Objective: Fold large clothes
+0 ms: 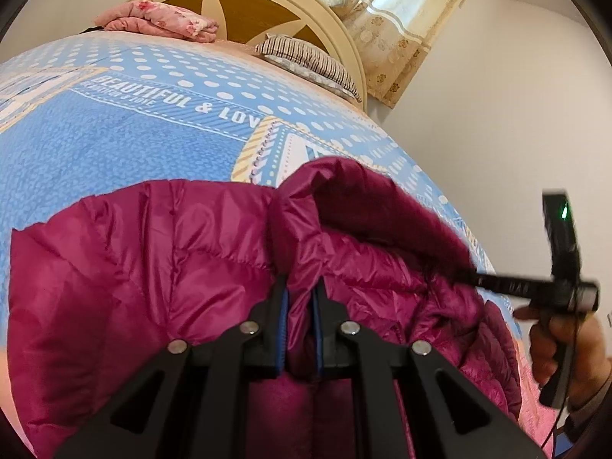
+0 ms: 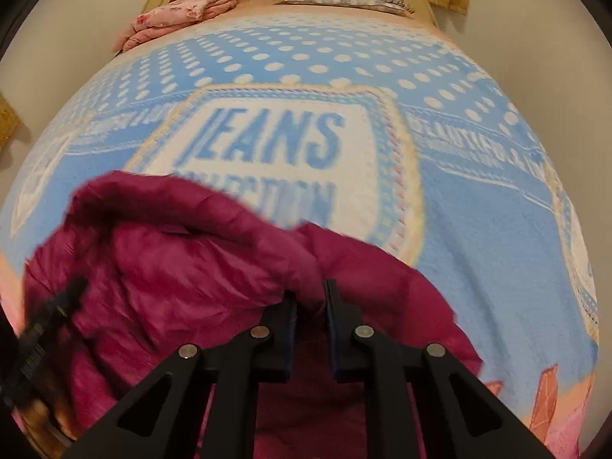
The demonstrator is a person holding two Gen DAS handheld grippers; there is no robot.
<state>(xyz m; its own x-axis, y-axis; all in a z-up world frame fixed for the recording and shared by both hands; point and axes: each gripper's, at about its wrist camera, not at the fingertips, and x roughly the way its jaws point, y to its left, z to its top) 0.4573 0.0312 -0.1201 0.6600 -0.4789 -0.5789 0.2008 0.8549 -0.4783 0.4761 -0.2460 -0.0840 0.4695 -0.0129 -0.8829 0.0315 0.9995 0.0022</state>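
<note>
A magenta quilted puffer jacket (image 1: 145, 260) lies bunched on the blue dotted bedspread (image 1: 134, 126). My left gripper (image 1: 301, 287) is shut on a fold of the jacket's fabric, held between its blue pads. In the right wrist view the jacket (image 2: 183, 275) fills the lower left, blurred by motion. My right gripper (image 2: 310, 293) is shut on another fold of the same jacket. The right gripper's body and the hand that holds it show at the right edge of the left wrist view (image 1: 566, 294). The left gripper shows blurred at the lower left of the right wrist view (image 2: 46, 329).
A folded pink floral blanket (image 1: 160, 23) and a striped pillow (image 1: 306, 61) lie at the cream and wood headboard (image 1: 267, 11). Curtains (image 1: 397, 26) hang at the back right. The bedspread's "JEANS" panel (image 2: 275, 153) lies beyond the jacket. White walls flank the bed.
</note>
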